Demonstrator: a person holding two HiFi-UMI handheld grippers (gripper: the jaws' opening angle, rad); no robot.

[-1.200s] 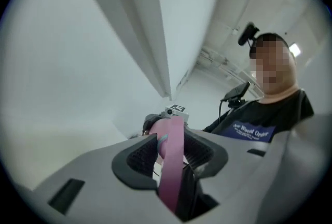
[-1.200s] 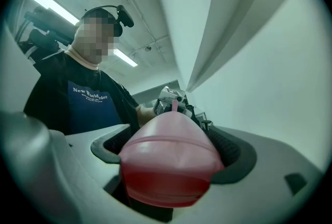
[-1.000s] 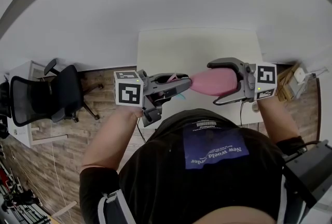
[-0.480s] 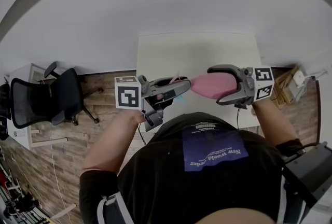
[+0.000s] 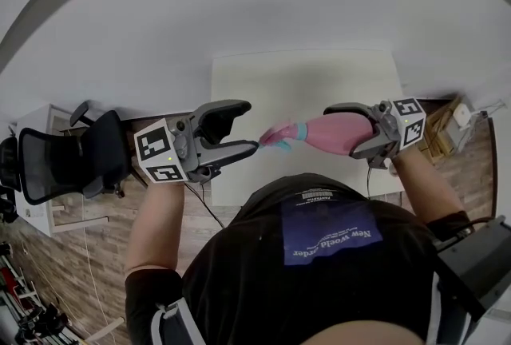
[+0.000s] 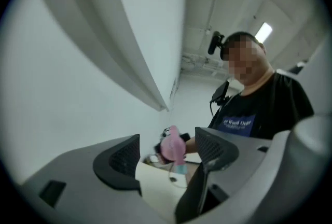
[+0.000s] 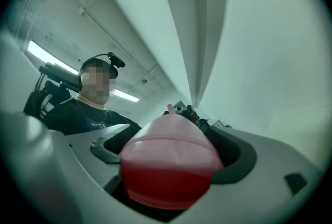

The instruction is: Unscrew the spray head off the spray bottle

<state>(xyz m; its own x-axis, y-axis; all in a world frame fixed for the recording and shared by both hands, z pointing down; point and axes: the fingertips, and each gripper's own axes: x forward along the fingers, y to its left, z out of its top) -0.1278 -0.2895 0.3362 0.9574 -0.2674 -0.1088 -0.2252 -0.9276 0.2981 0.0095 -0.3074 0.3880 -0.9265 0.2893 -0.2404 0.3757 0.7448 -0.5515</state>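
over a white table (image 5: 303, 80), right gripper (image 5: 345, 132) clamps the pink spray bottle (image 5: 331, 130) level while left gripper (image 5: 247, 126), jaws just sprung wide and empty, sits just off the spray head (image 5: 281, 133), probably due regripping for another twist.

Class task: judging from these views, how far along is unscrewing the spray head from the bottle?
Done: the right gripper clamps the pink spray bottle. In hand: the left gripper, whose jaws have just been opening, holds nothing, probably regripping between turns. Left: the spray head still sits on the bottle at its teal collar, so it needs more twisting, then lifting off.
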